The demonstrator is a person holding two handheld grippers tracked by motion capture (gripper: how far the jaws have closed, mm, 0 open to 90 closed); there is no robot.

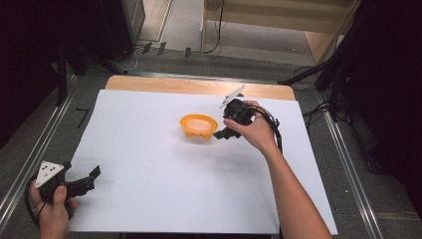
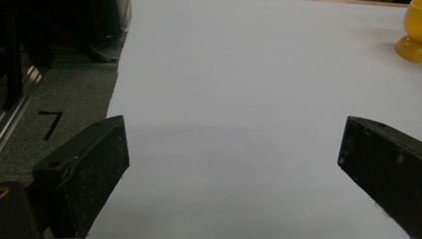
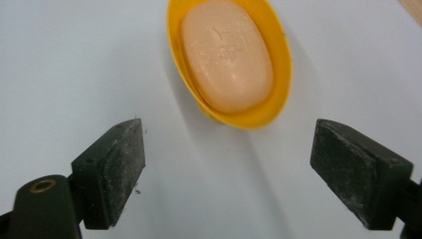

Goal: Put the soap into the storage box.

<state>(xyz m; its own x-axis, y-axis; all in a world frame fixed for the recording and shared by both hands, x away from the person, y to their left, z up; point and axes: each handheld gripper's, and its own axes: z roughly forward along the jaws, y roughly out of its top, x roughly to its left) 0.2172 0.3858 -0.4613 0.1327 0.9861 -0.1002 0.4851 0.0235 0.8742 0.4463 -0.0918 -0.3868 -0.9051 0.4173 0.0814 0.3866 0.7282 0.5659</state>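
A yellow oval soap dish (image 1: 198, 126) stands near the middle of the white sheet, with a pale peach bar of soap (image 3: 226, 54) lying in it (image 3: 278, 59). My right gripper (image 1: 223, 128) hovers just right of the dish, open, its jaws wide apart with nothing between them (image 3: 229, 169). Far off at the sheet's near left corner, my left gripper (image 1: 93, 179) is held open and empty above the paper (image 2: 234, 164). The dish's edge (image 2: 411, 37) shows at the far right of the left gripper view.
The white sheet (image 1: 149, 164) covers a wooden table (image 1: 199, 85) whose far edge shows. Metal rails (image 1: 348, 164) run along both sides. Grey floor with a black mark (image 2: 50, 124) lies left of the sheet. Dark stands and cables sit beyond the table.
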